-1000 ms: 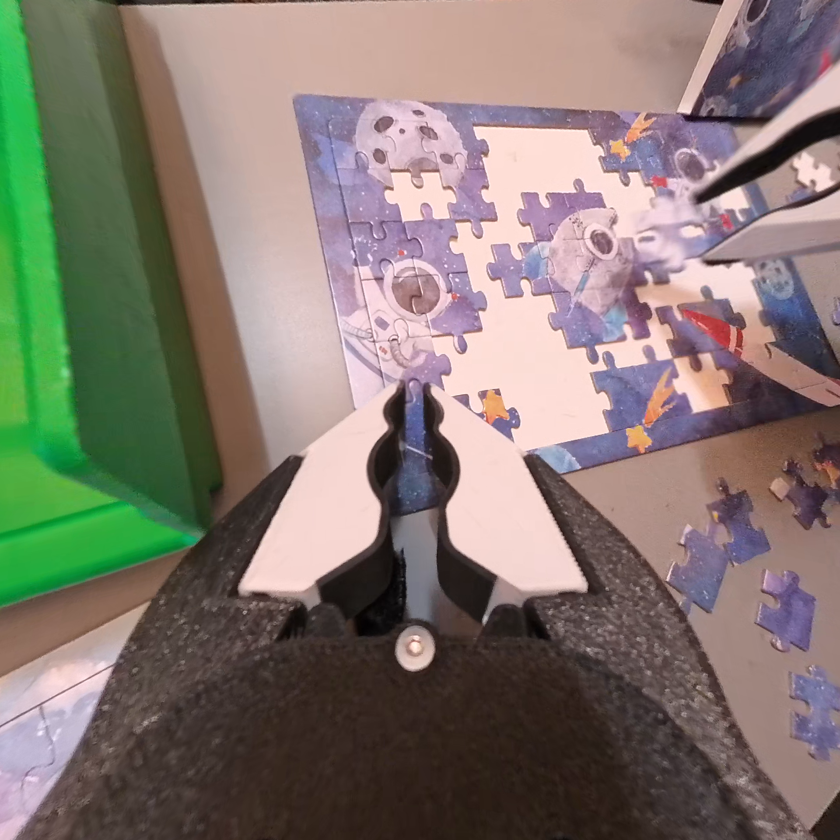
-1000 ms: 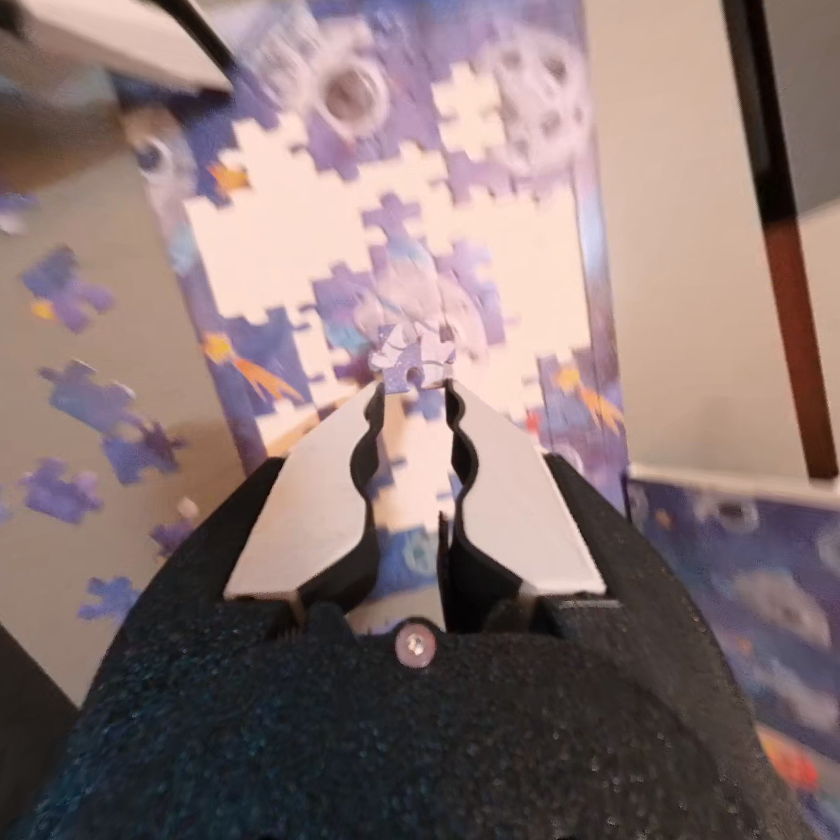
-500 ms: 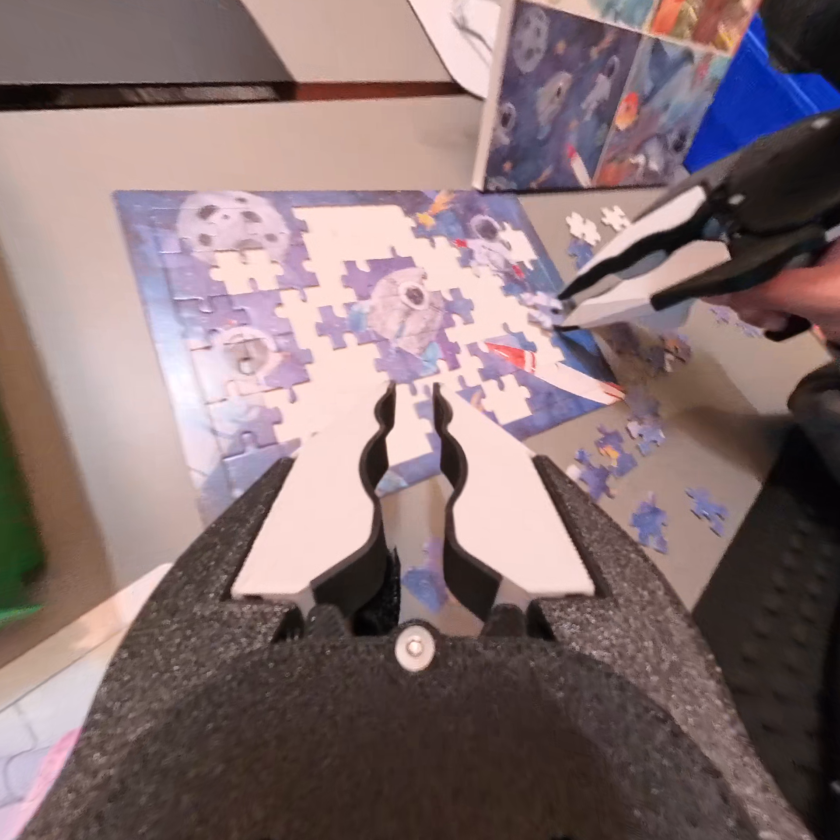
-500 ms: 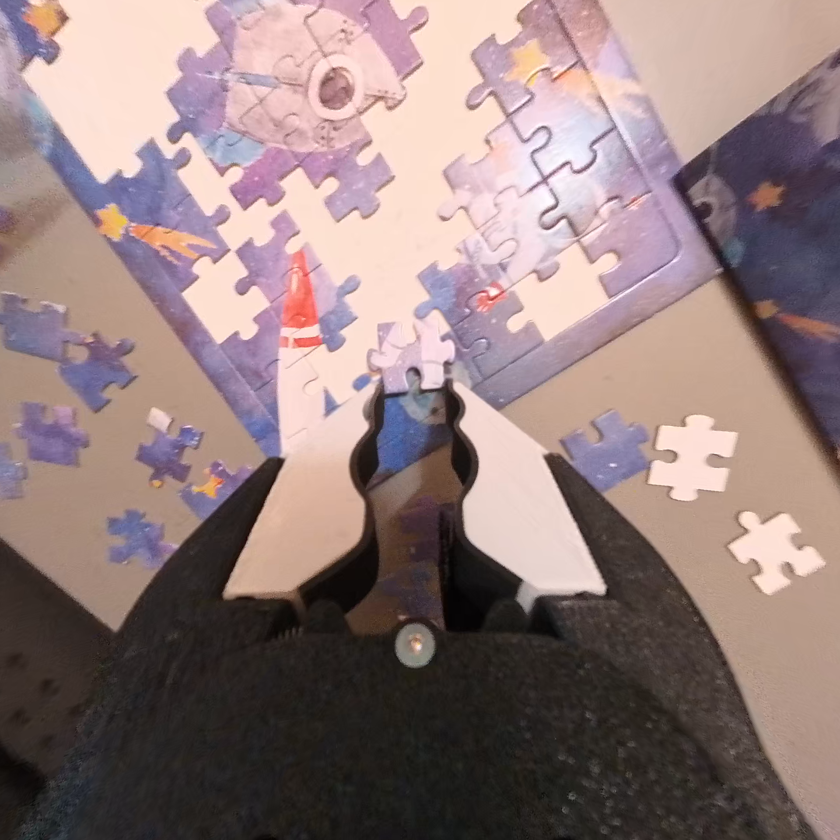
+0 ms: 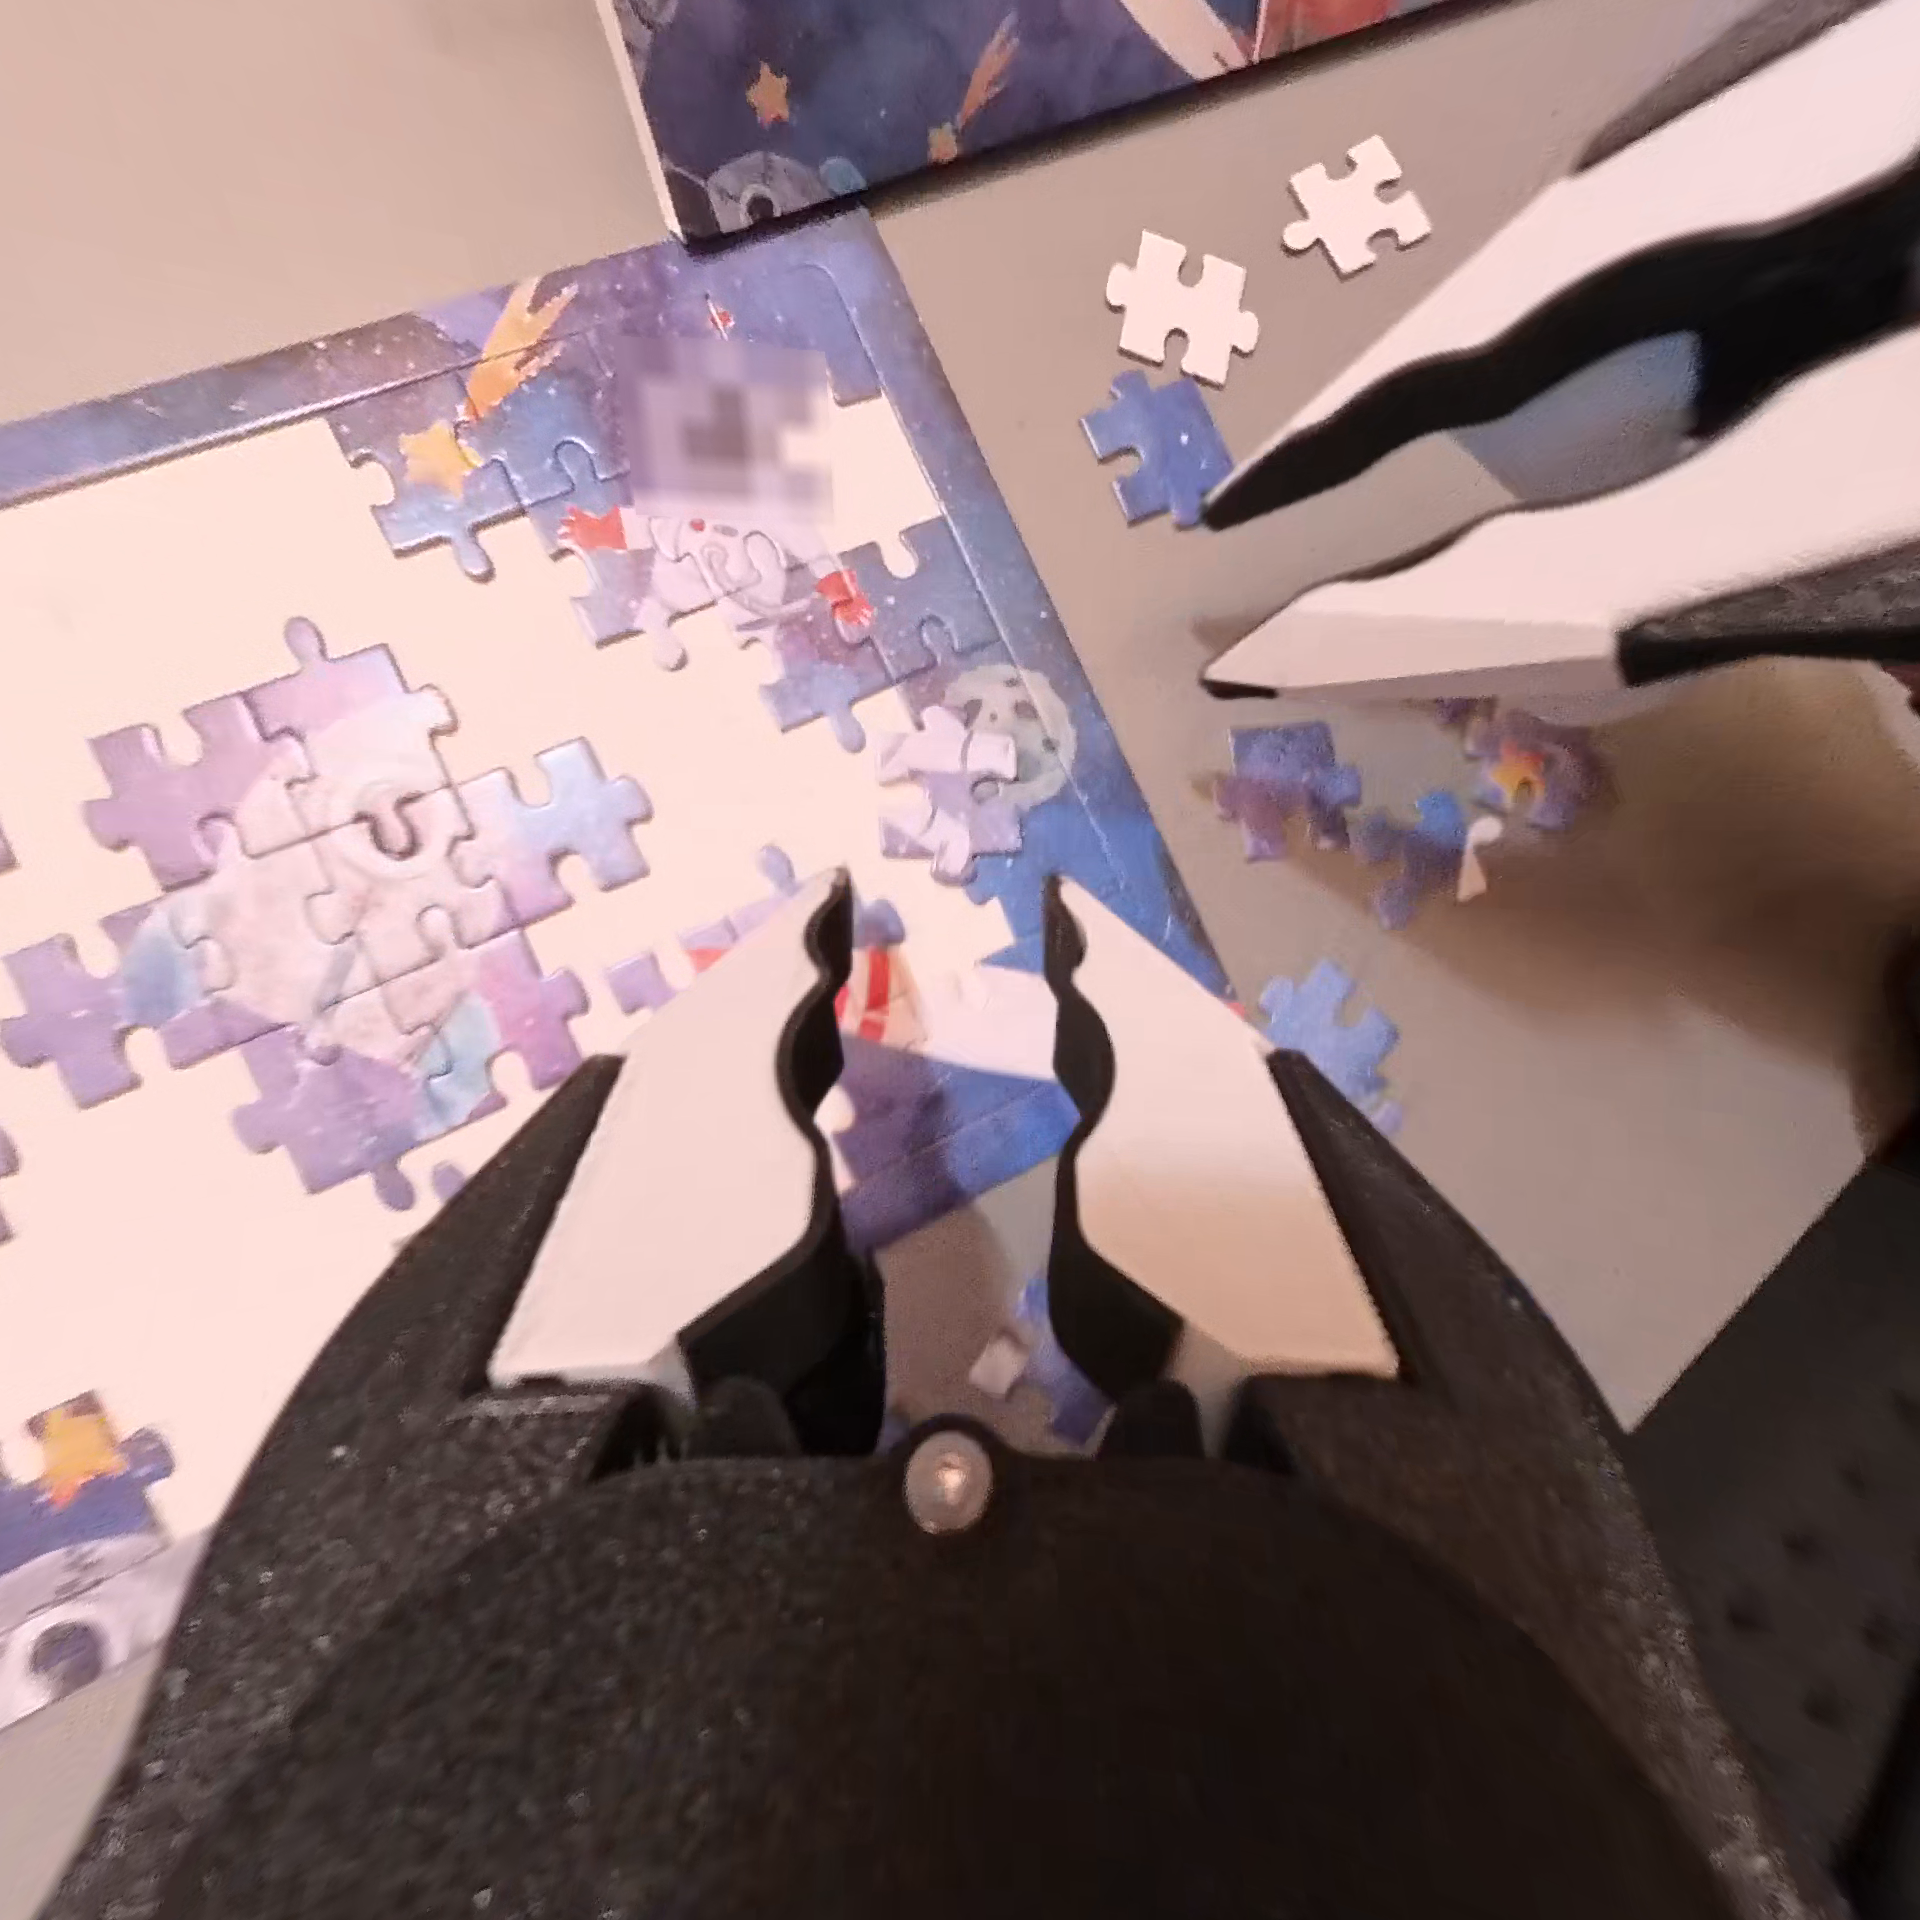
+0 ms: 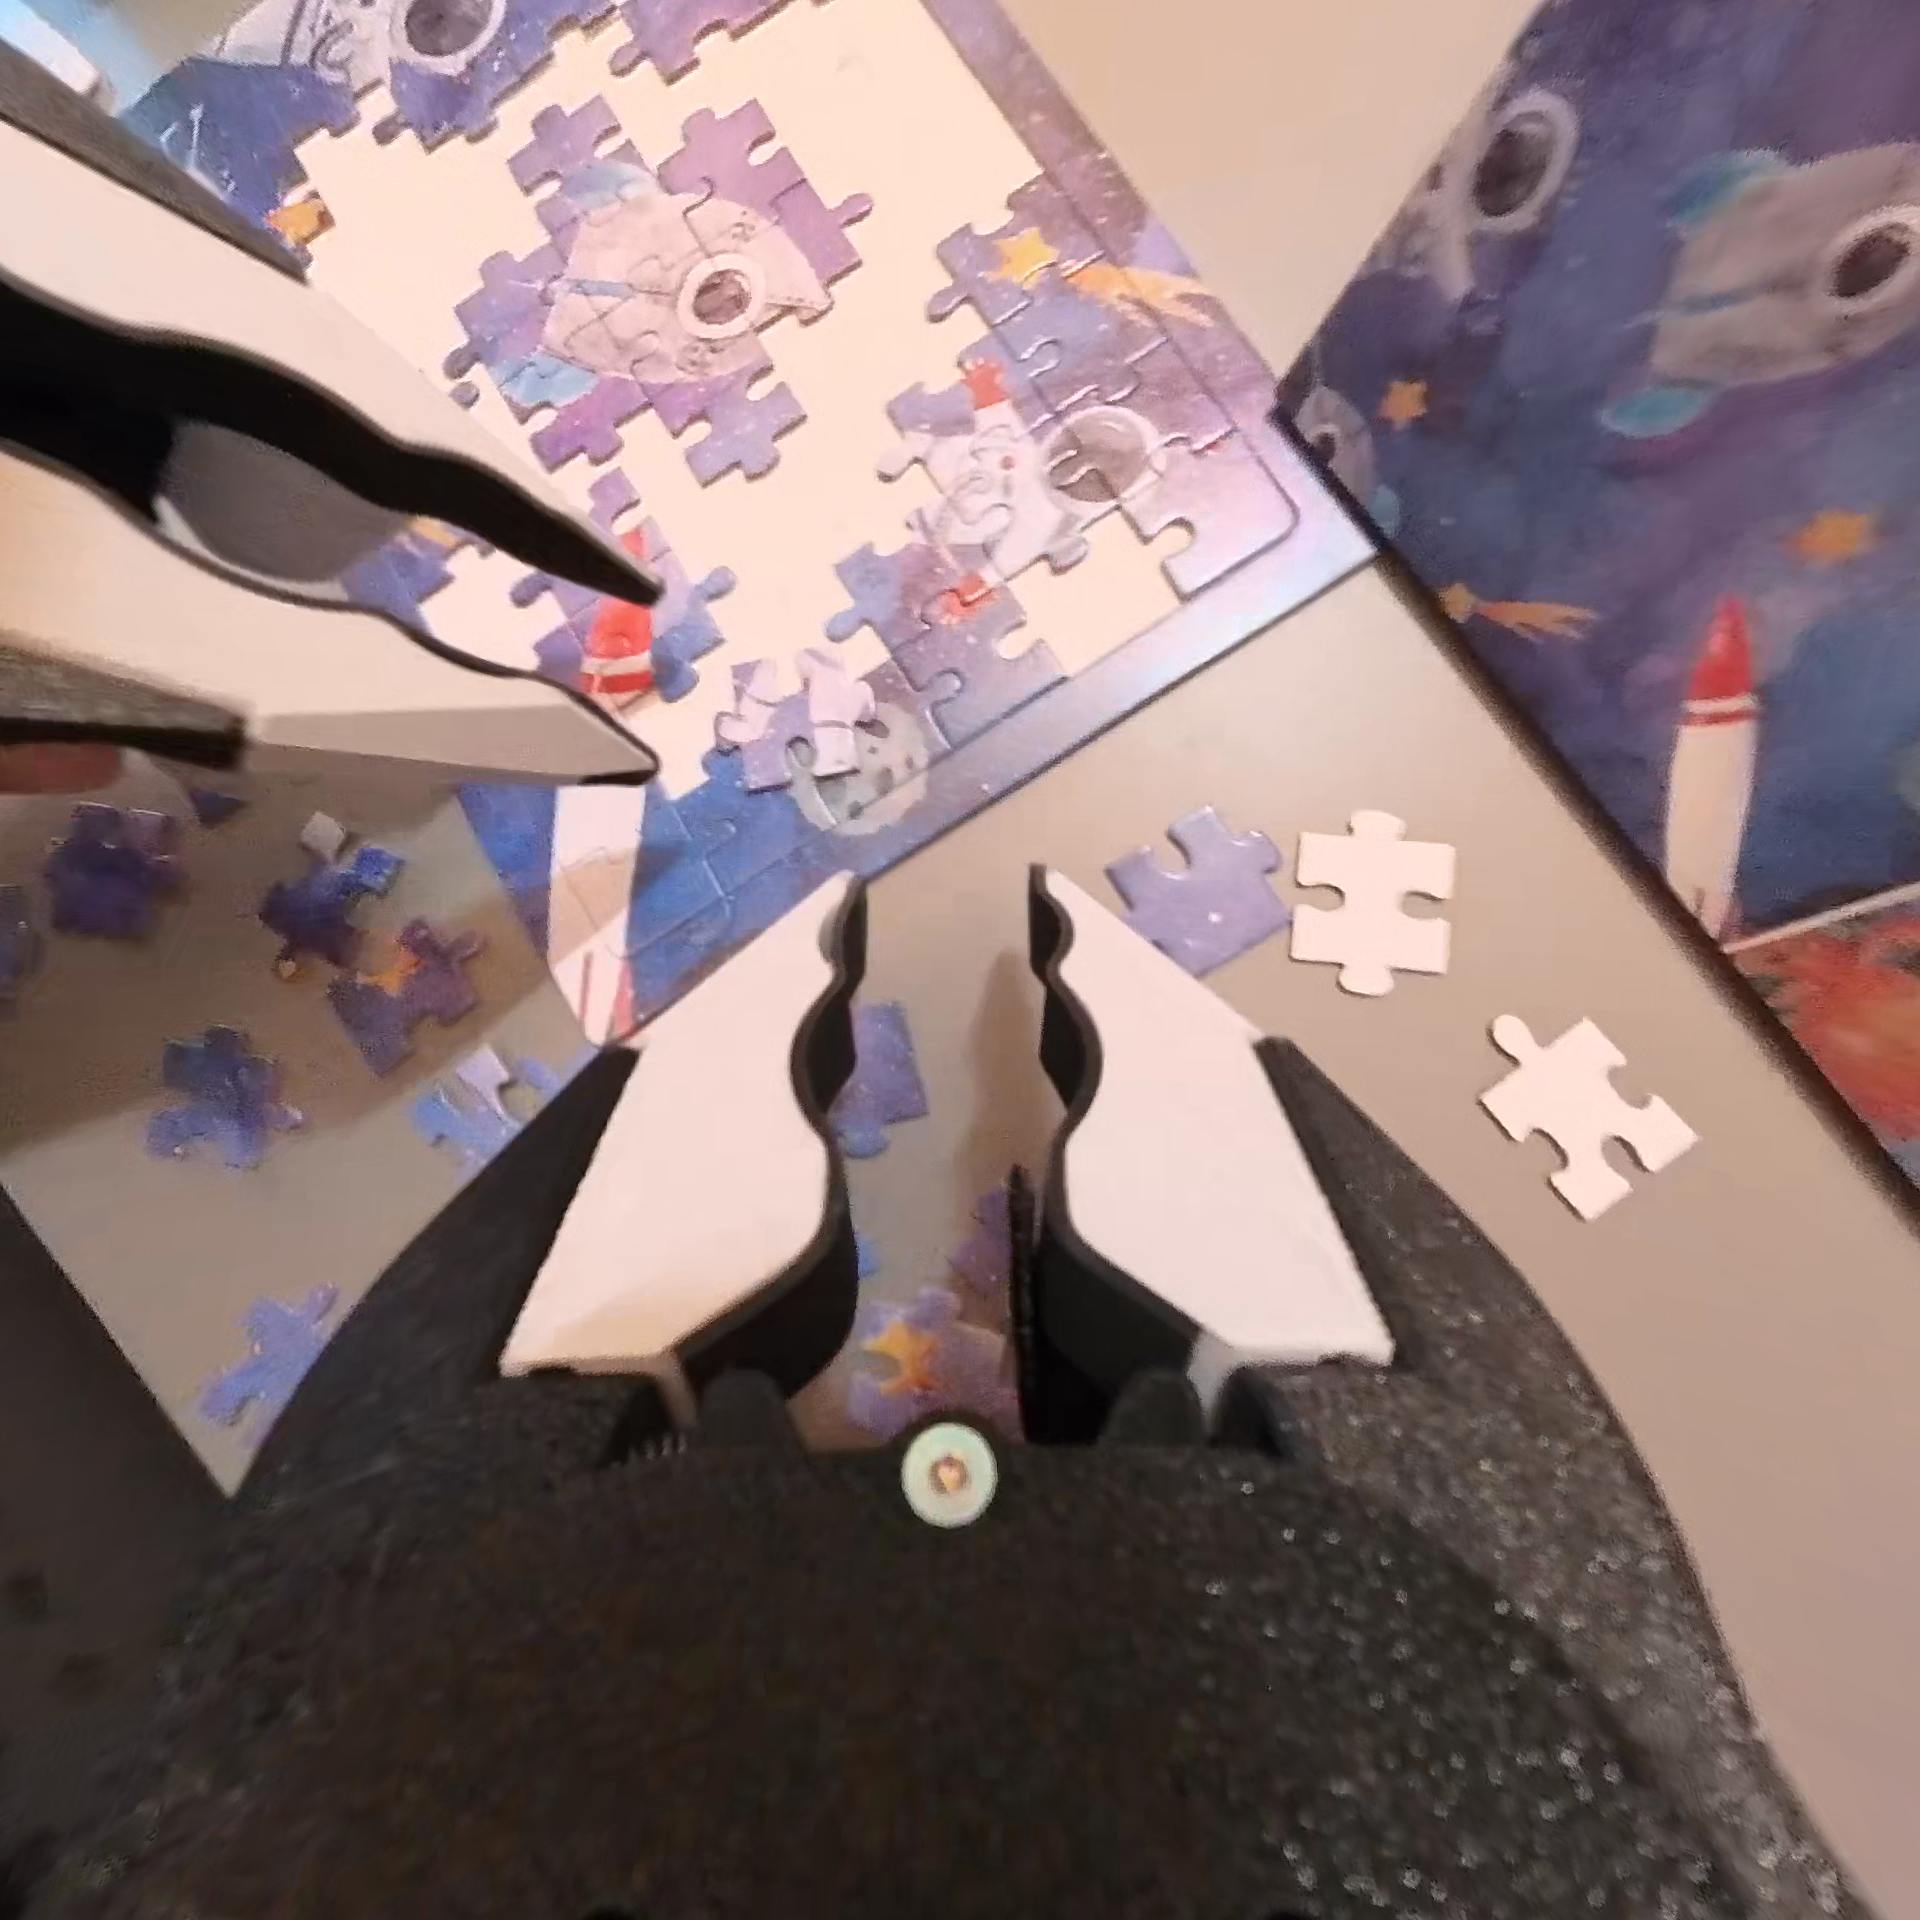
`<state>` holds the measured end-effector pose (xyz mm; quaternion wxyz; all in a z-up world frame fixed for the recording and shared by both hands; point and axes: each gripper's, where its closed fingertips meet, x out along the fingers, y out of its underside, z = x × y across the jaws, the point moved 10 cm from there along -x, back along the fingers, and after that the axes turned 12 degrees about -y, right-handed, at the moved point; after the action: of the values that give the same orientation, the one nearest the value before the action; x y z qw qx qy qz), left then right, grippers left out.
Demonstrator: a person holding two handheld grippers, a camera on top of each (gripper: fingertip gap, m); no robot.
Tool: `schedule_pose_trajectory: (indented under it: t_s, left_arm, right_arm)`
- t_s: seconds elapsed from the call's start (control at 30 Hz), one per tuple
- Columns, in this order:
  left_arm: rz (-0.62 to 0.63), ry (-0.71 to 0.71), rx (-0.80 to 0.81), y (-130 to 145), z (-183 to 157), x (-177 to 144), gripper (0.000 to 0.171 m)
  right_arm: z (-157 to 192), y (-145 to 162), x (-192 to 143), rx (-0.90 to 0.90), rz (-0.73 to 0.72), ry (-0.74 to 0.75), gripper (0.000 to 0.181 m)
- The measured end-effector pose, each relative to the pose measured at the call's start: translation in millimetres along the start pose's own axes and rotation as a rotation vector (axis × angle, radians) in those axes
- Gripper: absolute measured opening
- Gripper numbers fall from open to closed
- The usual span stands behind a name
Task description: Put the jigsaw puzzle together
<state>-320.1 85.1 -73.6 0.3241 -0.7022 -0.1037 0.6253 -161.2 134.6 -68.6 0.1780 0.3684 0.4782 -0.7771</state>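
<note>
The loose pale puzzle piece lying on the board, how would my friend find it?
Start at the puzzle board and go to its edge nearest the two white face-down pieces. The pale piece lies crooked beside a printed grey moon. Unlike its neighbours, it is not locked in and looks much lighter.

Each gripper, left [image 5: 945,899] and right [image 6: 945,894], had a grainy black foam body, two white tapered fingers [image 5: 686,1143] with wavy black inner pads, and a silver screw [image 5: 943,1488].
</note>
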Motion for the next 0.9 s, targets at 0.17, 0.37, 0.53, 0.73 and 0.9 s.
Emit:
schedule_pose_trajectory:
  t_s: [0.17,0.37,0.53,0.73,0.9]
  left_arm:
    - [0.025,-0.053,-0.03,-3,-11,20,0.036]
    - [0.064,-0.104,0.019,-6,-13,23,0.03]
    - [0.071,-0.091,0.199,-14,-7,11,0.03]
    - [0.026,0.029,0.654,-50,35,2,0.03]
    - [0.072,0.126,0.889,-65,51,23,0.03]
  right_arm:
    - [0,3,-12,-0.005,-0.058,-0.048,0.031]
    - [9,2,-14,-0.046,-0.063,-0.088,0.029]
    - [1,5,-16,-0.004,-0.067,-0.09,0.029]
    - [-4,6,-15,0.021,-0.078,-0.095,0.029]
    - [-7,7,-15,0.019,-0.094,-0.081,0.029]
